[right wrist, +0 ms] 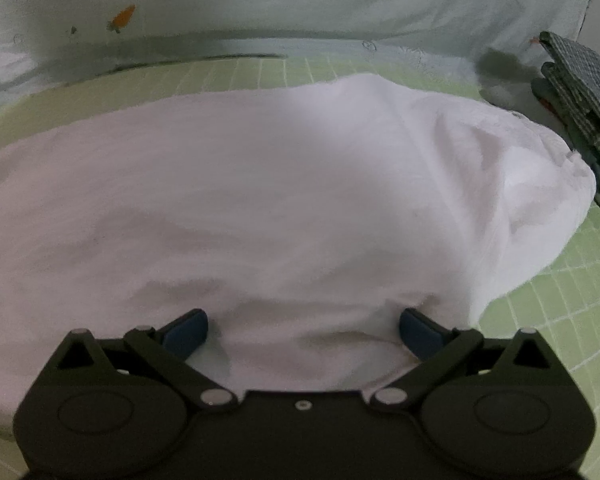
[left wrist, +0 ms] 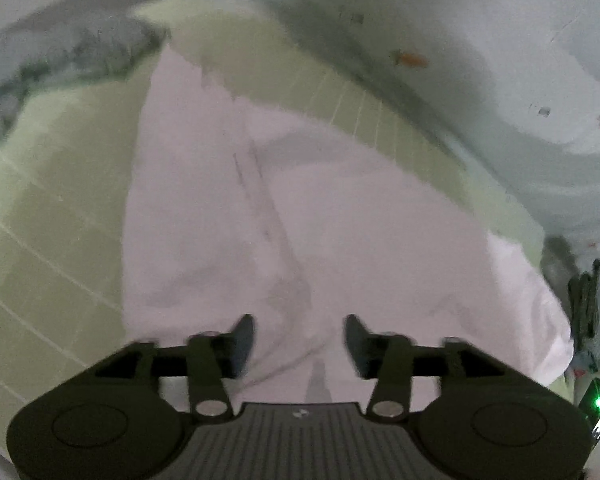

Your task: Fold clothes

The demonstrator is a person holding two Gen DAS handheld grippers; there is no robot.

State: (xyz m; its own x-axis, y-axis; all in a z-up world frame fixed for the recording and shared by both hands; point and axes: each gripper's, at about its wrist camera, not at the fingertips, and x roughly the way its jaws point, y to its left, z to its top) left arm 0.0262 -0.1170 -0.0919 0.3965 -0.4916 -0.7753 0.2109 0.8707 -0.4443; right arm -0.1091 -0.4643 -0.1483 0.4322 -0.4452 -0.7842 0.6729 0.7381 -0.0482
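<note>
Two grippers here, both with their jaws spread wide and nothing pinched between them. The left gripper (left wrist: 300, 334) hangs right over the white cotton garment (left wrist: 300, 220), its dark fingers either side of a crease that runs away from the camera. The right gripper (right wrist: 303, 330) sits low at the near edge of the same white cotton garment (right wrist: 260, 200), blue pads (right wrist: 186, 330) pressed up against a bunched fold of it; can't tell if they're actually touching the cloth.

The garment is spread flat on a light green mat with a white grid (right wrist: 560, 300), wrinkly and puffed up at the right end. Behind it there's a pale blue-green sheet with little orange carrot prints (right wrist: 260, 0) piled along the back edge. Off to the right is a stack of folded checked green fabric (right wrist: 580, 80), just beside the garment's bulging end. In the left view a rumpled grey cloth (left wrist: 72, 48) lies at the top left, well apart from the garment. Everything's a bit blurry.
</note>
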